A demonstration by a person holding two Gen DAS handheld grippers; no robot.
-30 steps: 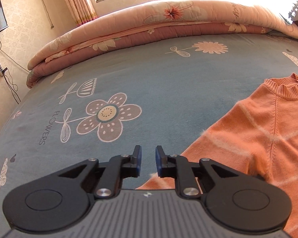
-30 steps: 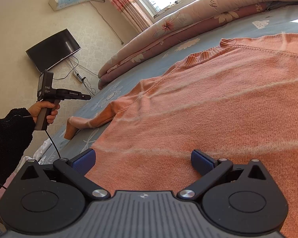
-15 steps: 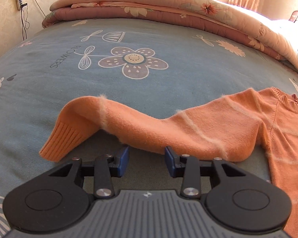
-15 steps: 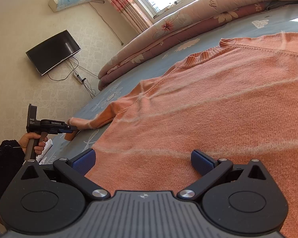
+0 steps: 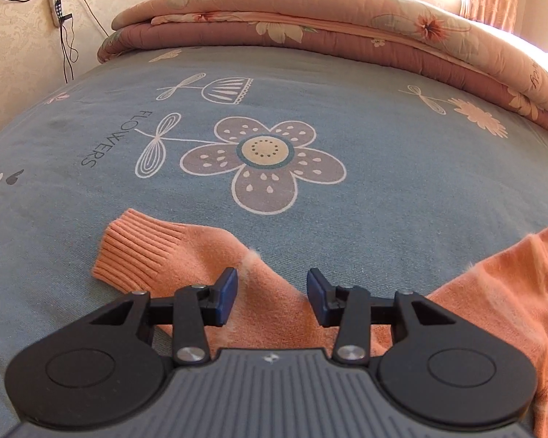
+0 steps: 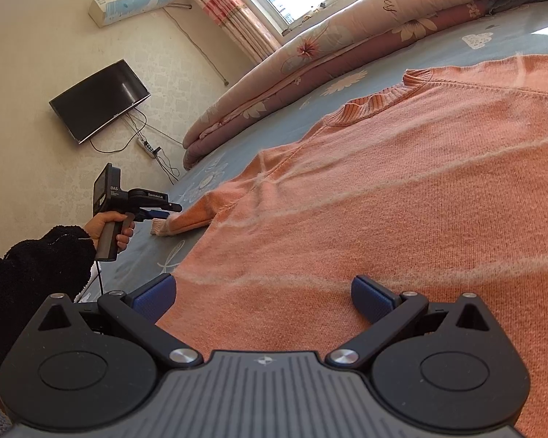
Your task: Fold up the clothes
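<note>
An orange knit sweater (image 6: 402,189) with pale stripes lies spread flat on the blue flowered bed sheet (image 5: 365,116). Its left sleeve (image 5: 215,255) ends in a ribbed cuff (image 5: 139,255). My left gripper (image 5: 271,297) is open, its jaws standing either side of the sleeve just behind the cuff, not closed on it. It also shows in the right wrist view (image 6: 164,211), at the sleeve end (image 6: 186,221). My right gripper (image 6: 262,295) is wide open, low over the sweater's lower body near its left side edge.
A folded pink floral quilt (image 5: 347,25) lies along the far side of the bed. A wall TV (image 6: 98,100), a power strip with cables (image 6: 148,146) and an air conditioner (image 6: 135,3) are on the wall past the bed's left edge.
My left gripper swung left along the sleeve to the cuff end, came lower and opened wider. The right gripper has not moved.
</note>
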